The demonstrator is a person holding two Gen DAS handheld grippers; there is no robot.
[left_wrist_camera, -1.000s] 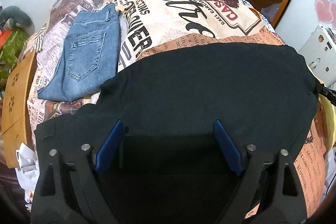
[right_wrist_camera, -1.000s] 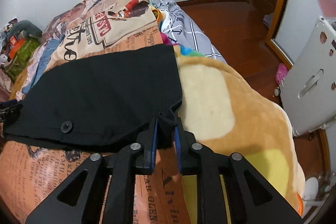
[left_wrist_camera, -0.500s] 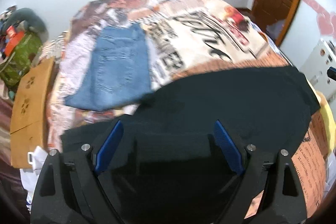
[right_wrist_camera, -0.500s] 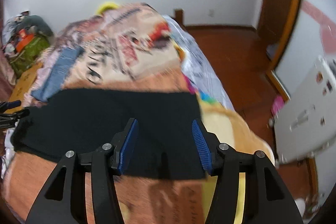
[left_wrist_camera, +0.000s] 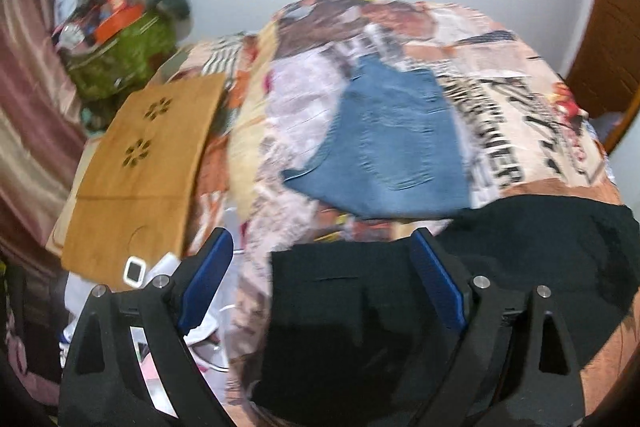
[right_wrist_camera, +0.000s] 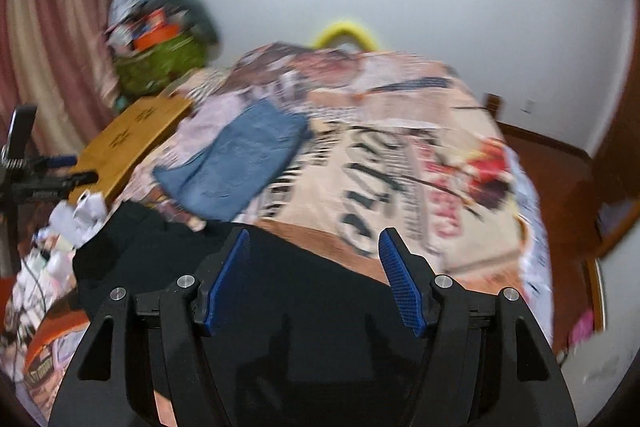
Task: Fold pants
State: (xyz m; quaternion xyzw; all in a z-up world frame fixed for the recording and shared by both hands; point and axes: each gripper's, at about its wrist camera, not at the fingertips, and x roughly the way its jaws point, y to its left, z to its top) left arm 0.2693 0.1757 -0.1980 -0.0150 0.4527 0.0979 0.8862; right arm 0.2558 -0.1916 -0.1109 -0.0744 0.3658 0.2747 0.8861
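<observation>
A wooden board (left_wrist_camera: 140, 167) lies at nine o'clock beside the bed (left_wrist_camera: 520, 99). Blue jeans (left_wrist_camera: 392, 151) rest at twelve. The black pants (left_wrist_camera: 360, 307) lie flat below both grippers. The left gripper (left_wrist_camera: 320, 279) is released wide; the right gripper (right_wrist_camera: 314, 279) has just been opening, grasping nothing.

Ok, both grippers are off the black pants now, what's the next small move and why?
Probably lower the left gripper onto the near end of the black pants and pinch it for another fold: both it and the right gripper, whose jaws have just opened, hold nothing, and the pants lie flat.
</observation>
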